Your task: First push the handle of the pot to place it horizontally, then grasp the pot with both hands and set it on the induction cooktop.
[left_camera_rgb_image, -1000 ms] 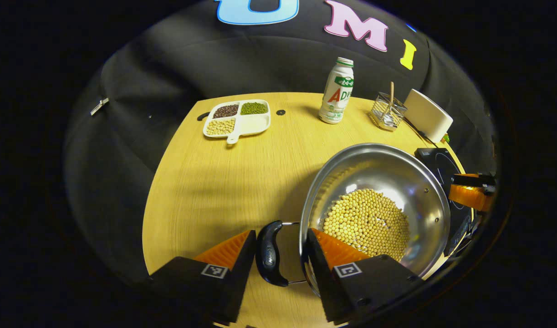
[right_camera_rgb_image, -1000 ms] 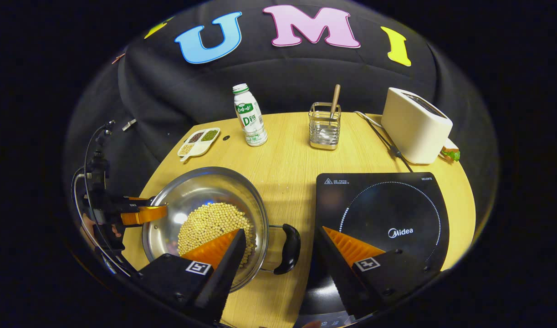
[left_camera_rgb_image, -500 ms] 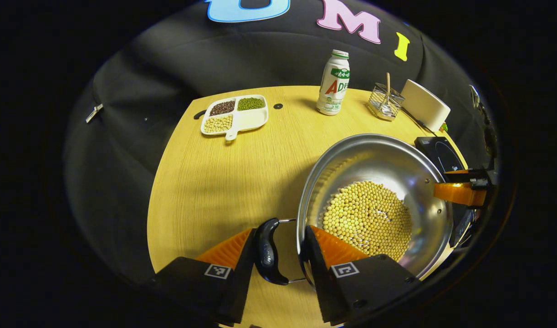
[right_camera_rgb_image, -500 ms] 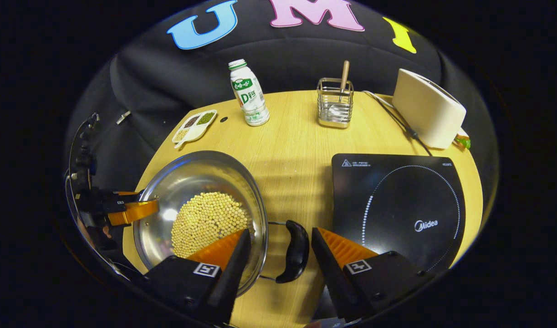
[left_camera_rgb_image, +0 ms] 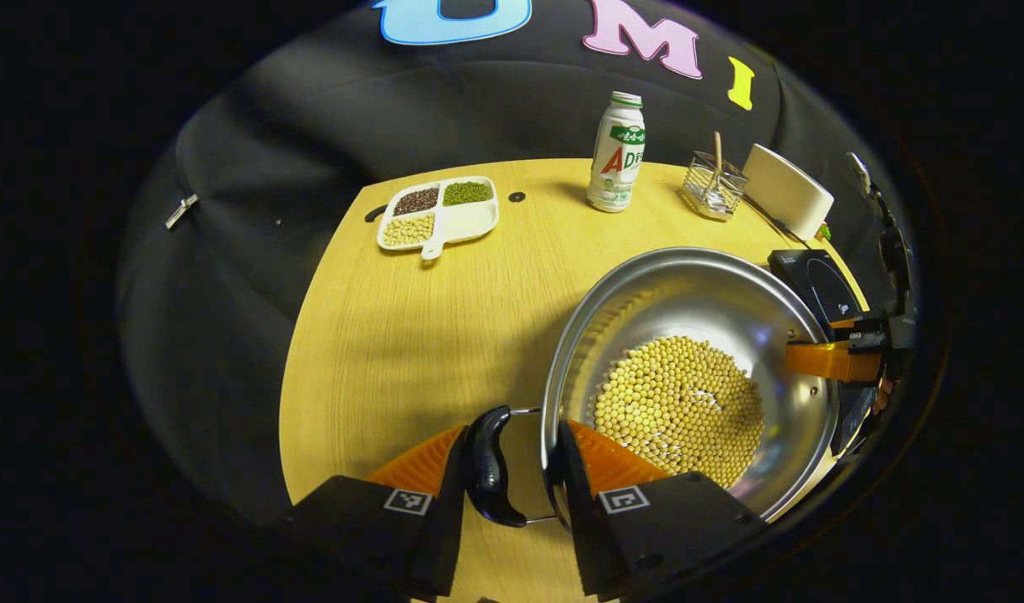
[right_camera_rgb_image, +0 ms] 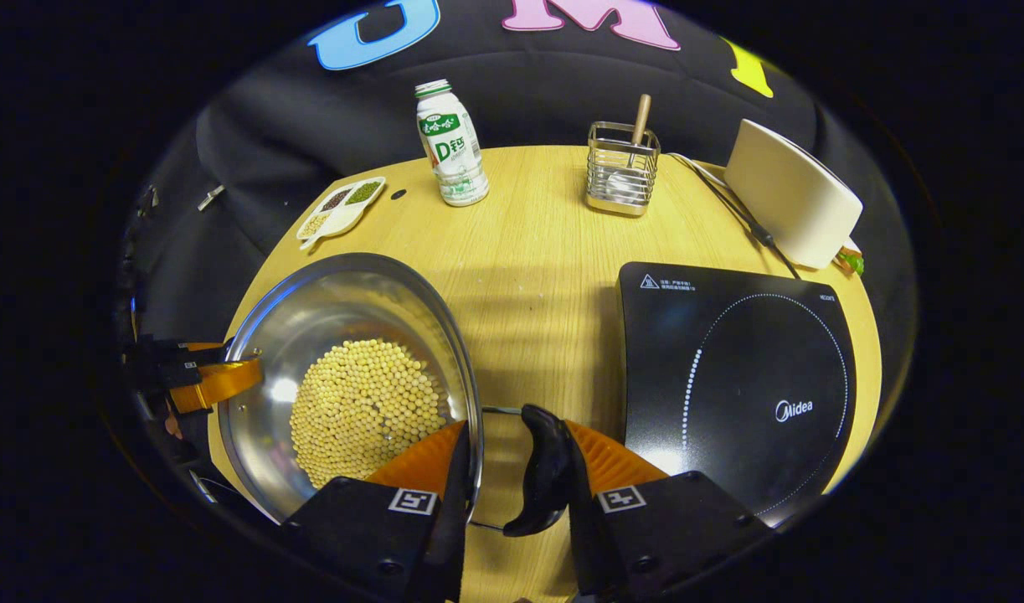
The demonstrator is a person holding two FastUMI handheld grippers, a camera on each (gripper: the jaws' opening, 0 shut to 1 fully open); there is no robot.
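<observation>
Both grippers straddle the pot (right_camera_rgb_image: pixel 352 377), left gripper (left_camera_rgb_image: pixel 507 469) and right gripper (right_camera_rgb_image: pixel 512 469) each bracketing a side handle (right_camera_rgb_image: pixel 545 469), not visibly clenched, so beans (left_camera_rgb_image: pixel 679 410) stay level for the cooktop (right_camera_rgb_image: pixel 738 385) beside it

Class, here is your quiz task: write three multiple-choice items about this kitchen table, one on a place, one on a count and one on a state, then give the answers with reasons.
1. In the right gripper view, the bottle stands on the table:
A. at its near edge
B. near its far edge, left of the wire rack
C. at its right edge

2. How many compartments of the tray hold beans?
A. two
B. three
C. four

3. The induction cooktop is:
A. bare
B. under a lid
C. covered by a cloth

Answers: B, the bottle stands far back, with the rack to its right. B, dark, green and yellow fills show, and one compartment is empty. A, nothing rests on its visible top.
</observation>
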